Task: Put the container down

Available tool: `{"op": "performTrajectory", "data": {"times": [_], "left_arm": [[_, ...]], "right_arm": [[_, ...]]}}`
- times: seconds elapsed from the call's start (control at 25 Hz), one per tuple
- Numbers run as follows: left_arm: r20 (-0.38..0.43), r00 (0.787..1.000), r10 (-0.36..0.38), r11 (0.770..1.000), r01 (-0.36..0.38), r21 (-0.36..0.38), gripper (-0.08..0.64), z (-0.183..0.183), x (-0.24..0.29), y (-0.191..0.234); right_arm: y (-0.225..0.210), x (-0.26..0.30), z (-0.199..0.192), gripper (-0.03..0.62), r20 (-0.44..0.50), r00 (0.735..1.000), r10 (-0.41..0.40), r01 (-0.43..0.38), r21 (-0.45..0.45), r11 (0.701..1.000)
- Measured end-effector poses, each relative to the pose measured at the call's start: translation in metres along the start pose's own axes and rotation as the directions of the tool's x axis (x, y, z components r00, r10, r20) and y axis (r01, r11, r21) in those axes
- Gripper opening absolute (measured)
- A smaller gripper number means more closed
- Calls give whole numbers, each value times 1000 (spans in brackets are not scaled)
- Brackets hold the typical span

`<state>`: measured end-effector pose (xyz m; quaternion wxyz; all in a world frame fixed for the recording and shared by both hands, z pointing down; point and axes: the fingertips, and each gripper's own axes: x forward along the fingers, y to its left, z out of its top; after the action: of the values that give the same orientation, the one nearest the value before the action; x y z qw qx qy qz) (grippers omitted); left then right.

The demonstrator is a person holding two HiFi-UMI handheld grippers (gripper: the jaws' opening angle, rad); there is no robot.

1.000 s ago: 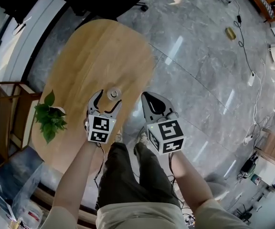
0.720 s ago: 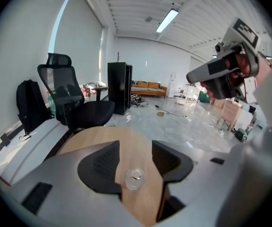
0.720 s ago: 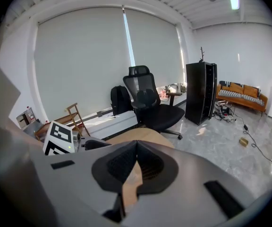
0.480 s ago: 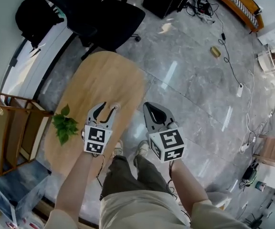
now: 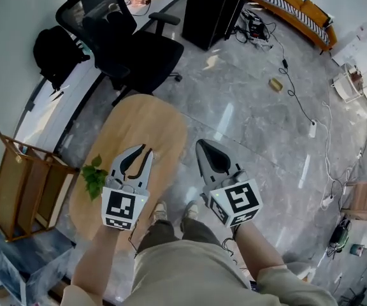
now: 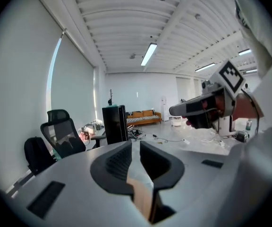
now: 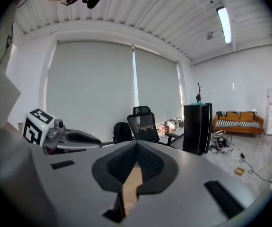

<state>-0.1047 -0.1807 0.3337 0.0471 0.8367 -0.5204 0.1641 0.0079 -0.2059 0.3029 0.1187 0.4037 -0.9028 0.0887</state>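
The container does not show in any view. In the head view my left gripper [image 5: 147, 149] hangs over the near end of the oval wooden table [image 5: 142, 116]. Its jaws are closing to a narrow gap with nothing between them, as the left gripper view [image 6: 135, 144] also shows. My right gripper [image 5: 201, 143] is held over the floor just right of the table, shut and empty, its jaws meeting at the tips [image 7: 136, 143]. Both grippers point level into the room. Each shows in the other's view, the right one [image 6: 207, 110] and the left one [image 7: 65, 137].
A potted green plant [image 5: 94, 176] stands at the table's left edge. A wooden rack [image 5: 24, 183] stands further left. A black office chair [image 5: 129, 50] and a black bag [image 5: 56, 56] are beyond the table. A black cabinet [image 5: 215, 8] and floor cables [image 5: 298, 101] lie further off.
Both grippers rose away from the tabletop. The left jaws, wide open beside the small round container a second ago, have narrowed. The container is out of sight.
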Motion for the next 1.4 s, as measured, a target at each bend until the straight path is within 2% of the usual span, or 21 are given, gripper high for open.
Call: {"op": "performTrajectory", "data": {"times": [0.12,0.24,0.56,0.72,0.88,1.04,1.28,1.4], "left_arm": [[76,997,15,1000,-16,20,40,49,-29,-6],[130,991,15,1000,-15,4,38,81,-52,-14],[205,979,14,1000,-17,12,34,127,-104,-39],[213,977,31,998,-42,49,26,130,-124,-51],[197,980,0,999,-7,32,20,128,-135,-64],[178,984,-3,1000,-2,29,18,127,-140,-70],[172,985,-29,997,17,73,17,131,-139,-82],[167,985,-34,997,22,70,17,132,-138,-87]], "right_arm": [[3,-30,31,-3,59,998,-7,10,-49,999],[5,-61,58,-3,109,994,-22,29,-67,997],[21,-124,113,-3,205,978,-34,73,-186,980],[30,-146,122,-3,224,974,-24,67,-186,980],[49,-162,133,-3,236,972,4,37,-170,985],[62,-176,135,-3,222,974,33,13,-200,980],[55,-186,125,-4,205,978,28,13,-197,980],[50,-187,122,-3,197,980,30,10,-200,980]]}}
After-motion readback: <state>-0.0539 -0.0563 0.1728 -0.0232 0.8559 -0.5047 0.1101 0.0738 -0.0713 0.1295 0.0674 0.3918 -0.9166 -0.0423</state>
